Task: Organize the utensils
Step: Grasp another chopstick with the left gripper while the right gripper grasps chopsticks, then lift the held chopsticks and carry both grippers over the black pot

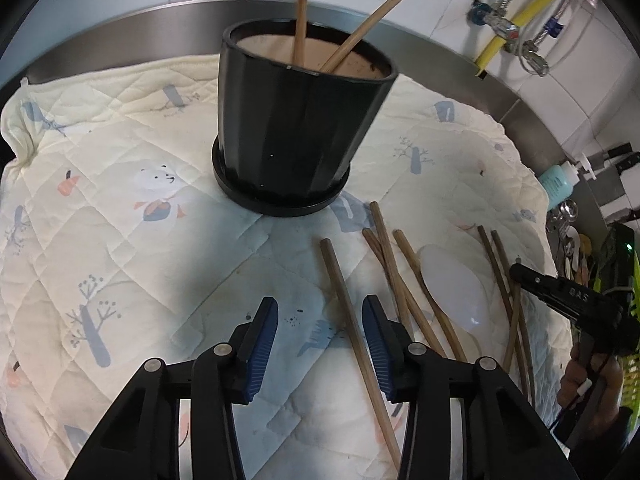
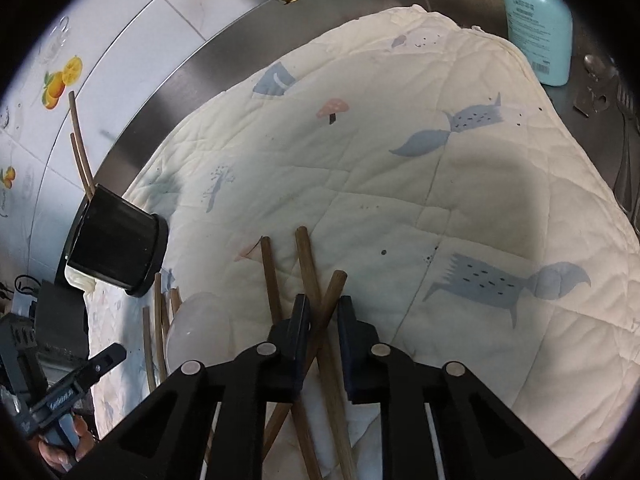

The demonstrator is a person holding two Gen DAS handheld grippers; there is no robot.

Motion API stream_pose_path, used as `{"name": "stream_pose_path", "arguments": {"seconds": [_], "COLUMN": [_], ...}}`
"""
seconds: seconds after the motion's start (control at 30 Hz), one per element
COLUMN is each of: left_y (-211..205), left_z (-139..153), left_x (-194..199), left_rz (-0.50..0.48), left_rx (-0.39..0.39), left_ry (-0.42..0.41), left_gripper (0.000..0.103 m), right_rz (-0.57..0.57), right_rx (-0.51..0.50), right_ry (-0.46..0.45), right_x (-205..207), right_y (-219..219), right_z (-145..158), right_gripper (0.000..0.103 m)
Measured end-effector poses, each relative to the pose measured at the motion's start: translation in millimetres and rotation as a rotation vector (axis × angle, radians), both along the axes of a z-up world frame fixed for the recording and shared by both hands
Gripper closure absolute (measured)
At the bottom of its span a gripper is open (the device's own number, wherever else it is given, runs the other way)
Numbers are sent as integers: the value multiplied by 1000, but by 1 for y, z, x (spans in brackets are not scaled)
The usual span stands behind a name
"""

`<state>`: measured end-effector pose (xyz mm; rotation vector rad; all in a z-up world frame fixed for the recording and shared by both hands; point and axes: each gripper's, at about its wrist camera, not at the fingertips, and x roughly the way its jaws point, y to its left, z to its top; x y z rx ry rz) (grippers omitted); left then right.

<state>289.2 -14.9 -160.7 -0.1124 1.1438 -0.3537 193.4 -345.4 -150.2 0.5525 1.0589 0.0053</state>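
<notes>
A black pot point(image 1: 298, 120) on a saucer stands on the quilted cloth point(image 1: 120, 200) with two brown chopsticks point(image 1: 301, 12) leaning in it; it also shows in the right wrist view point(image 2: 116, 240). My left gripper point(image 1: 320, 316) is open, jaws astride one loose chopstick point(image 1: 352, 320) lying on the cloth. Several more chopsticks point(image 1: 404, 280) and a white spoon point(image 1: 456, 288) lie to its right. My right gripper point(image 2: 323, 312) is open low over three crossed chopsticks point(image 2: 308, 264), one chopstick point(image 2: 330, 300) between its jaws.
A steel counter rim point(image 1: 160, 36) and white tiled wall run behind the cloth. A turquoise bottle point(image 2: 538, 28) and metal cutlery point(image 2: 600, 80) sit at the far right. Pipes and a yellow hose point(image 1: 520, 20) hang on the wall.
</notes>
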Motion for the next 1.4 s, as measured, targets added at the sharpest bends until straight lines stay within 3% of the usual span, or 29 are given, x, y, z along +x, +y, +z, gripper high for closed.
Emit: {"name": "stream_pose_path", "arguments": {"seconds": [0.23,0.4,0.67,0.9,1.07,1.4], "left_y": [-16,-29,-44,-43,-30,2], "left_z": [-9,-18,-25,-21,-2,69], "left_x": [18,29,37,31,17,-25], "left_rz": [-11,-14,-12,-11,5,40], "left_rx": [-2,22,105,87,32,-86], "left_ry": [20,36,39,25,-27,-181], "left_gripper": [73,74,84,93,94,95], "right_rz": [29,44,63,104,131,199], "right_rx": [-18,-25,-37,-50,-52,-81], "right_ry": [-28,-52,-108,-172,-226,-323], "right_x": [0,-2,-11,-23,-32,-48], "right_y": [5,7,8,18,24,41], "right_z": [6,15,36,60,79,112], "right_gripper": [88,89,89,90,91,92]}}
